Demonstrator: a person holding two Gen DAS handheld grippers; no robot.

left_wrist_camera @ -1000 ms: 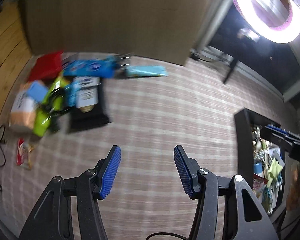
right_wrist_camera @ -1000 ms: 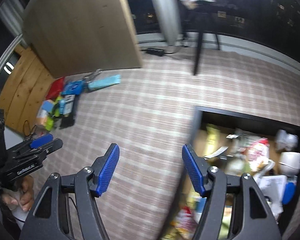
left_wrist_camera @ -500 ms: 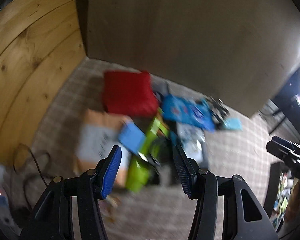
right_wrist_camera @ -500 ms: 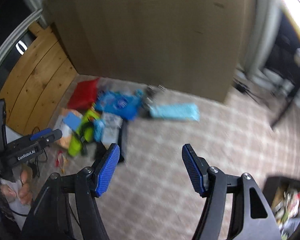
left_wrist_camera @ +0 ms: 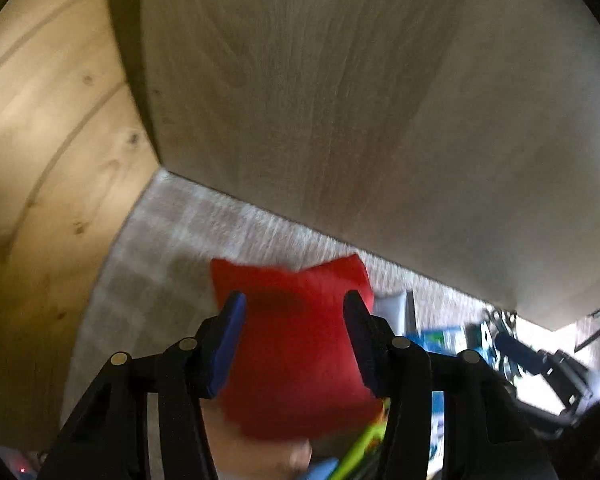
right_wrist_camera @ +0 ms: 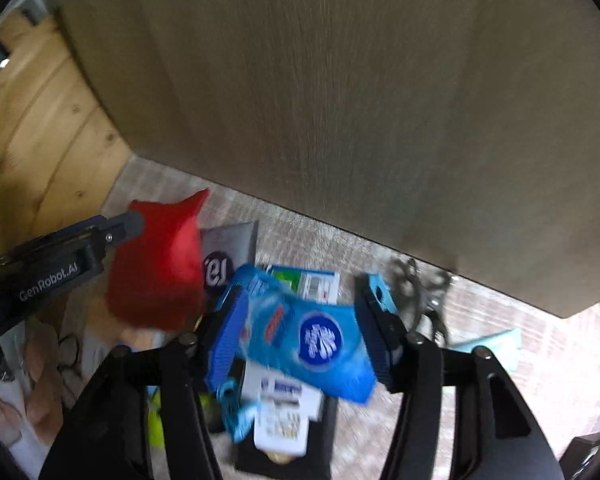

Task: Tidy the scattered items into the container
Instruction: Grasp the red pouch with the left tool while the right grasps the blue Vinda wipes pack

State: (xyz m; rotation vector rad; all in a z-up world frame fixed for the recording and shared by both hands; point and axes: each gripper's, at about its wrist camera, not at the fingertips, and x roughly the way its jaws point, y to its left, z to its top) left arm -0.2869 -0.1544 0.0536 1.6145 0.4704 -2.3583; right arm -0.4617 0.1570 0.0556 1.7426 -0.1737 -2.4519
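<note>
A red pouch lies on the checked carpet against a big wooden panel. My left gripper points down over it, one blue pad on each side, and its jaws are closing; I see no clear pressing. In the right wrist view the left gripper has its tip at the red pouch. My right gripper straddles a blue packet with a round white logo, and its jaws are closing too. The right gripper also shows at the edge of the left wrist view. The black container is out of view.
The pile also holds a white-labelled packet, a grey pouch, a green and white box, black metal clips and a pale blue packet. The wooden panel looms just behind. A hand holds the left gripper.
Both grippers have swept from beside the black container across the carpet to the pile by the panel and come down close. The right jaws have narrowed, the left slightly.
</note>
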